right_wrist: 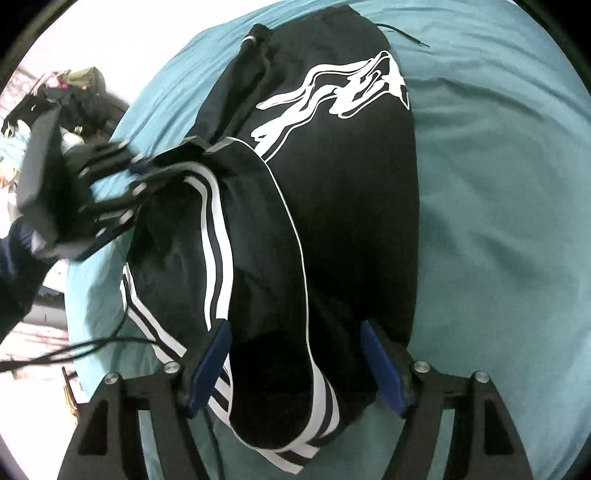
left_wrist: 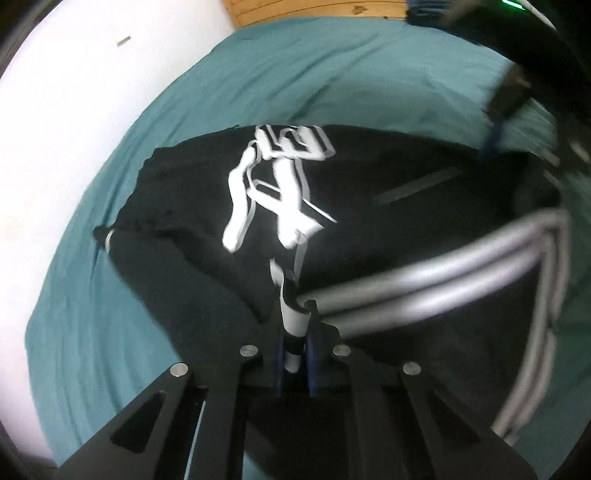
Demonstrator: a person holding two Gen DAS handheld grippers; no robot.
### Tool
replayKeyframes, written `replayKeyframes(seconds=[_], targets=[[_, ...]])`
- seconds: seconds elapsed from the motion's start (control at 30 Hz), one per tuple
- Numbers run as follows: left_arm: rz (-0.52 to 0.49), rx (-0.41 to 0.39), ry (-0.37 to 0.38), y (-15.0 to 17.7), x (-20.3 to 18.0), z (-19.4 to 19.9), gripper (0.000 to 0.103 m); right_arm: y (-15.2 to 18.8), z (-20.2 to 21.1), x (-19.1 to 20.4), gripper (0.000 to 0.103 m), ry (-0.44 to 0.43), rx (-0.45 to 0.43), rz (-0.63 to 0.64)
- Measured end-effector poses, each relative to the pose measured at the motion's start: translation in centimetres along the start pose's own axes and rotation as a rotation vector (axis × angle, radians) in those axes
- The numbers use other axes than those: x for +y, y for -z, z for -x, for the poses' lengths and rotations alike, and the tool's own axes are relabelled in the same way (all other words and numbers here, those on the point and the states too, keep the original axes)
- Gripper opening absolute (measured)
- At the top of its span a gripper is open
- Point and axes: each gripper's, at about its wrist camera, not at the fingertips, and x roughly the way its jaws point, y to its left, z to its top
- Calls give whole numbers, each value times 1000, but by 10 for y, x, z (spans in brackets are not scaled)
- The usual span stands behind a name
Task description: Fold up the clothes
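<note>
A black garment (left_wrist: 207,206) with a white graphic print and white side stripes lies on a teal bed sheet (left_wrist: 92,295). My left gripper (left_wrist: 295,343) is shut on a striped edge of the garment and holds a fold of it lifted over the rest. In the right wrist view the same garment (right_wrist: 351,184) lies lengthwise. My right gripper (right_wrist: 295,354) is open, its blue pads on either side of the folded striped end (right_wrist: 280,406), not pinching it. The left gripper (right_wrist: 147,173) shows there, blurred, at the garment's left edge.
The teal sheet (right_wrist: 498,221) covers the bed around the garment. A white wall (left_wrist: 55,92) and a wooden headboard (left_wrist: 314,9) lie beyond. A pile of other clothes (right_wrist: 62,96) sits off the bed at the upper left. A black drawstring (right_wrist: 404,37) trails from the garment.
</note>
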Motion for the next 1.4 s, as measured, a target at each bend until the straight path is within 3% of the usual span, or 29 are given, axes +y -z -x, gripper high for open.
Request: replayKeyframes(seconds=[0.23, 0.37, 0.47, 0.57, 0.6, 0.63, 0.7, 0.8, 0.97, 1.0, 1.03, 1.07, 1.1, 1.17, 1.2, 1.27, 1.33, 1.4], targets=[[-24, 140, -11, 77, -51, 31, 9, 8, 2, 15, 70, 92, 41, 88], [-31, 167, -33, 110, -74, 39, 8, 10, -3, 21, 72, 130, 51, 126], [-10, 163, -54, 118, -80, 44, 6, 13, -6, 26, 75, 153, 59, 159], [-8, 108, -127, 102, -80, 63, 14, 19, -2, 34, 75, 205, 44, 219], [-8, 88, -151, 97, -80, 70, 29, 21, 2, 38, 75, 233, 29, 246], [-16, 48, -177, 88, -82, 77, 61, 24, 4, 43, 75, 248, 20, 278], [-40, -16, -210, 72, -85, 84, 87, 31, 6, 53, 75, 287, 2, 361], [-99, -15, -185, 53, -94, 66, 87, 46, 3, 74, 75, 400, -33, 541], [-149, 85, -110, 52, -106, 13, 87, 70, -14, 99, 75, 609, -107, 805], [-112, 82, -72, 52, -103, 12, 81, 72, -17, 101, 69, 621, -106, 832], [-69, 77, -32, 51, -98, 13, 60, 75, -10, 93, 54, 588, -103, 827], [-40, 80, -16, 54, -95, 15, 44, 73, -8, 91, 8, 533, -96, 798], [-13, 86, -3, 57, -93, 17, 30, 74, -5, 96, 3, 499, -113, 803], [17, 89, 13, 66, -93, 27, 27, 76, 0, 108, 3, 440, -153, 824], [16, 86, 14, 73, -96, 36, 15, 84, 2, 115, 3, 421, -154, 866], [15, 80, 17, 87, -103, 54, 14, 104, 5, 130, 3, 386, -149, 960], [10, 136, 26, 103, -111, 57, 15, 119, 5, 140, 4, 348, -117, 1016], [-8, 184, 9, 117, -122, 59, 15, 121, 1, 137, 15, 326, -59, 982]])
